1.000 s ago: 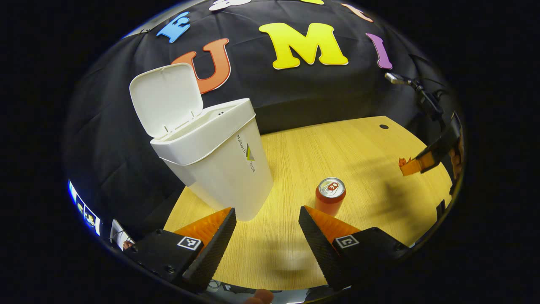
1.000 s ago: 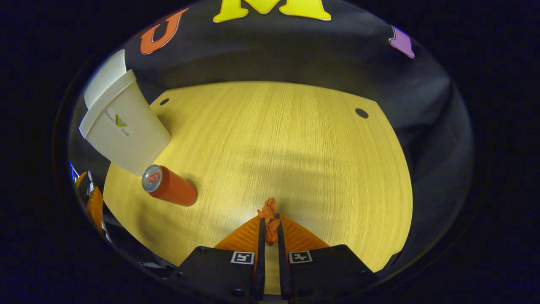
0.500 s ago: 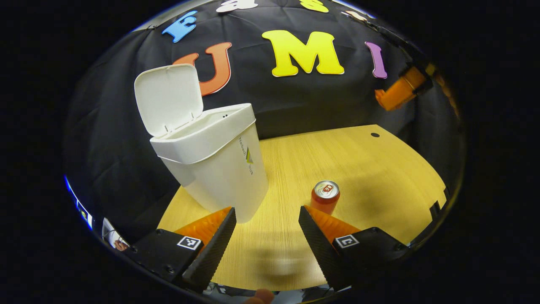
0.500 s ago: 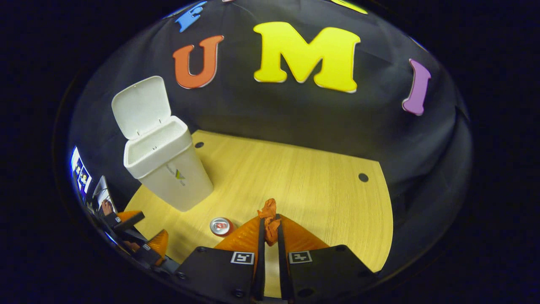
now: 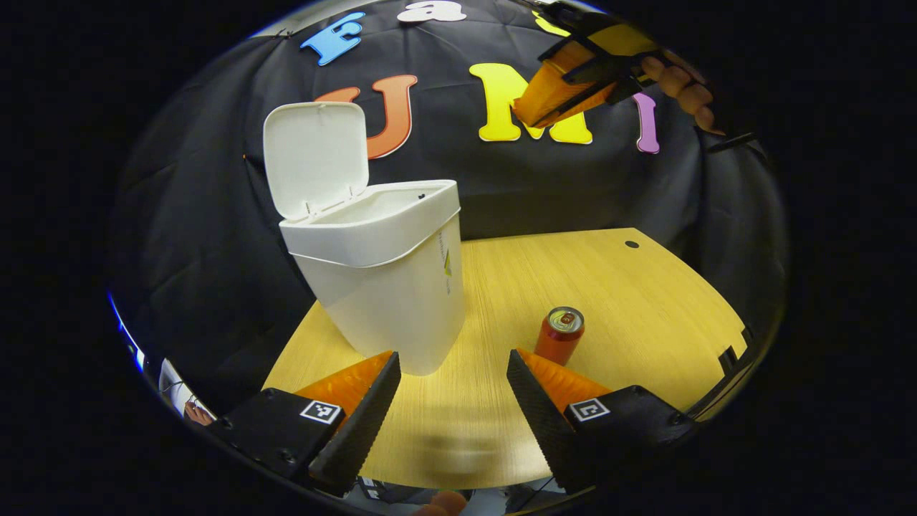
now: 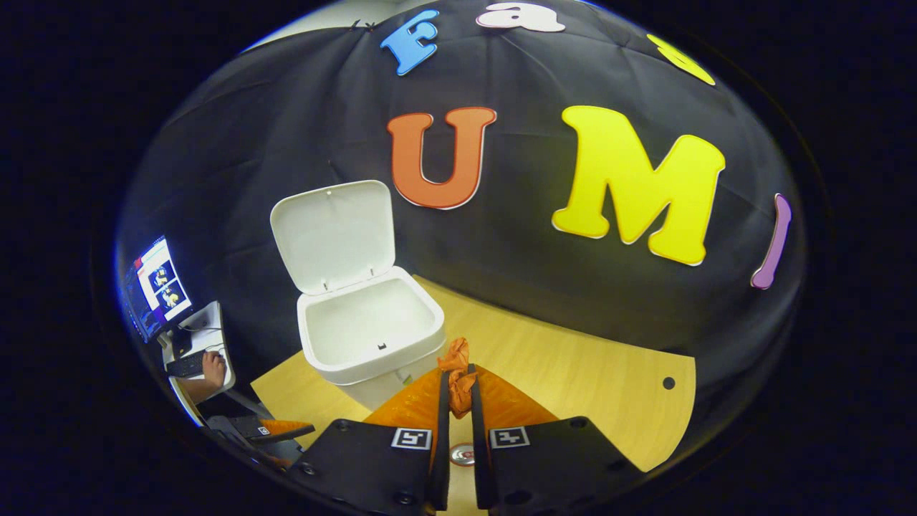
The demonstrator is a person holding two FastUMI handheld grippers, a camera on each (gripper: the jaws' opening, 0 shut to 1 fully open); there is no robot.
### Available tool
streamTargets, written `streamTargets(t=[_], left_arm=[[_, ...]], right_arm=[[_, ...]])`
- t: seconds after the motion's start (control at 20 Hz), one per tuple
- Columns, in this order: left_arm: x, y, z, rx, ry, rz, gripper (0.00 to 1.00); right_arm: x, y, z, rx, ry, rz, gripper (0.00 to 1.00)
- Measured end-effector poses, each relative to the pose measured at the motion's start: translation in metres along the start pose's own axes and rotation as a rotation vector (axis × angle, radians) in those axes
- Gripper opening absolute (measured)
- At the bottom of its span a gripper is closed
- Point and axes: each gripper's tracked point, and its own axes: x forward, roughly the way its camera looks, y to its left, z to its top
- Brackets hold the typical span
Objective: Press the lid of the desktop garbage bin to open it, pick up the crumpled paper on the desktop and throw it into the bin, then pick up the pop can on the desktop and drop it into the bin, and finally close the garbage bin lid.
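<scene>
The white garbage bin [image 5: 387, 287] stands on the wooden desk with its lid [image 5: 315, 156] tipped up and back. In the right gripper view the bin [image 6: 372, 333] shows from above, its inside bare. My right gripper [image 6: 457, 380] is shut on the orange crumpled paper [image 6: 455, 362], high in the air just right of the bin's mouth. The left gripper view shows that gripper [image 5: 534, 115] up high, right of the bin. The red pop can [image 5: 559, 335] stands upright on the desk. My left gripper [image 5: 451, 376] hovers open, low near the desk's front, between bin and can.
The wooden desk [image 5: 630, 301] stretches right of the bin, with a small dark hole [image 5: 631, 244] near its back edge. A monitor [image 6: 154, 287] and a person's hand on a keyboard [image 6: 193, 365] sit off the desk's left side.
My right gripper has risen from near the desk and swung left toward the bin, carrying the paper. The left gripper stayed open, shifting only slightly.
</scene>
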Motion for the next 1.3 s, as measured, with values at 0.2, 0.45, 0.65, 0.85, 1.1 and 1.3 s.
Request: streamTargets(t=[0.2, 0.45, 0.65, 0.85, 1.1, 1.3], left_arm=[[-0.005, 0.018, -0.009, -0.003, -0.003, 0.013, 0.99], [-0.004, 0.016, -0.025, -0.038, 0.019, -0.007, 0.99], [-0.001, 0.016, -0.025, -0.02, 0.012, -0.019, 0.99], [0.003, 0.014, -0.027, -0.025, 0.02, -0.043, 0.99], [0.008, 0.005, -0.037, -0.061, 0.045, -0.078, 0.99], [0.01, 0.006, -0.04, -0.056, 0.053, -0.074, 0.99]], right_arm=[[0.035, 0.041, -0.002, -0.022, 0.029, 0.074, 0.12], [0.072, 0.082, -0.002, 0.005, 0.054, 0.148, 0.15], [0.103, 0.1, -0.01, 0.044, 0.099, 0.166, 0.15], [0.123, 0.101, -0.015, 0.098, 0.132, 0.116, 0.15], [0.124, 0.106, -0.004, 0.231, 0.099, 0.127, 0.44], [0.111, 0.098, 0.011, 0.329, 0.054, 0.139, 0.81]])
